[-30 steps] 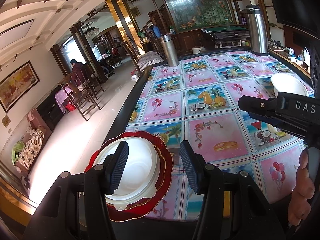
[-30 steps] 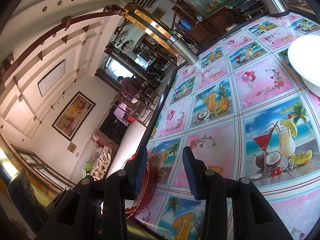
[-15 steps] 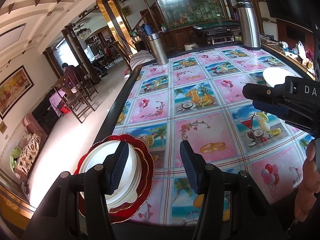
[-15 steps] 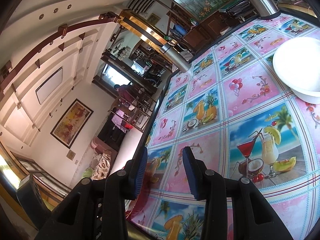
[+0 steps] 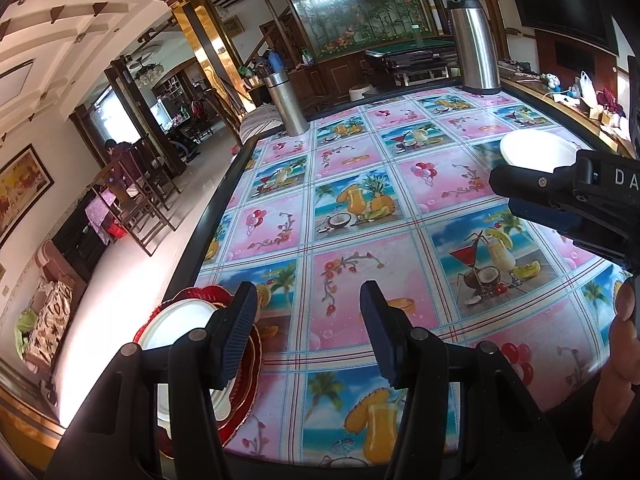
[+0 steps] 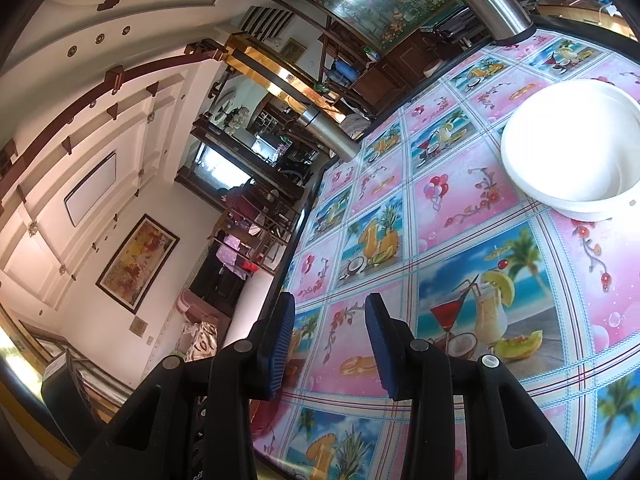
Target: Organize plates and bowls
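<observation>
A stack of white plates on a red scalloped plate (image 5: 180, 328) sits at the table's near left corner, partly hidden behind my left finger. My left gripper (image 5: 308, 308) hovers open just right of the stack, with only tablecloth between its pads. A white bowl (image 5: 536, 152) stands toward the right side of the table. It looms large in the right wrist view (image 6: 572, 148). My right gripper (image 6: 330, 312) is open and empty, short of the bowl and to its left. In the left wrist view the right gripper (image 5: 508, 194) shows from the side, just in front of the bowl.
Two steel flasks stand at the far end of the table, one on the left (image 5: 286, 104) and a taller one on the right (image 5: 476, 44). The table's black left edge (image 5: 212, 216) drops to the floor. A hand (image 5: 624, 344) holds the right gripper. Clutter lines a side counter (image 5: 592, 96).
Both grippers have slid right over the table. The plate stack has passed out from between the left jaws to the lower left. The bowl has grown larger in the right wrist view.
</observation>
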The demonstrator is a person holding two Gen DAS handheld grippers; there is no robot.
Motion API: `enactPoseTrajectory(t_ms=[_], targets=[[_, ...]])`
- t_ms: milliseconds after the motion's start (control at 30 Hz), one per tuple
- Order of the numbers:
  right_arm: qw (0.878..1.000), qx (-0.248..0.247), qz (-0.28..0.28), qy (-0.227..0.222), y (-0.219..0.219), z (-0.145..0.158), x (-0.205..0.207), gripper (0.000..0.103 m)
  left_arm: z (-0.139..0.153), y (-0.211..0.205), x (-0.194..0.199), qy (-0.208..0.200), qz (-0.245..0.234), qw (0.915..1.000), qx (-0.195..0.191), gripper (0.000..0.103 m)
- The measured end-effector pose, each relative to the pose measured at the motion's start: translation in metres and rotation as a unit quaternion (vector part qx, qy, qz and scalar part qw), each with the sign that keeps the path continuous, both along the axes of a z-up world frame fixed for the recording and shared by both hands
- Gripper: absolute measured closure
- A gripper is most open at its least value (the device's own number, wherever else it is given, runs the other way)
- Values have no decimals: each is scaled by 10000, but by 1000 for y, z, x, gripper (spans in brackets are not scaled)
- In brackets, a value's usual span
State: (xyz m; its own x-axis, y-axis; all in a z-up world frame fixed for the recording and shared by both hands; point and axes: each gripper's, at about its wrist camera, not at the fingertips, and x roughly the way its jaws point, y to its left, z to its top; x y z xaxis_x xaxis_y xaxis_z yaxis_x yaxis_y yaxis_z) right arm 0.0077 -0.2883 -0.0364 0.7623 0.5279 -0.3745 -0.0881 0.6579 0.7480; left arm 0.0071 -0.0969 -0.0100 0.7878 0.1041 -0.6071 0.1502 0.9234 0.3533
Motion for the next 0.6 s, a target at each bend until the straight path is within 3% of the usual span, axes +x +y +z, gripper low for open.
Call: enactPoseTrajectory(t_ms=[600], targets=[[9987, -46, -502, 78, -57, 1, -18, 63, -10, -55, 14, 430, -651, 9963, -364, 51]])
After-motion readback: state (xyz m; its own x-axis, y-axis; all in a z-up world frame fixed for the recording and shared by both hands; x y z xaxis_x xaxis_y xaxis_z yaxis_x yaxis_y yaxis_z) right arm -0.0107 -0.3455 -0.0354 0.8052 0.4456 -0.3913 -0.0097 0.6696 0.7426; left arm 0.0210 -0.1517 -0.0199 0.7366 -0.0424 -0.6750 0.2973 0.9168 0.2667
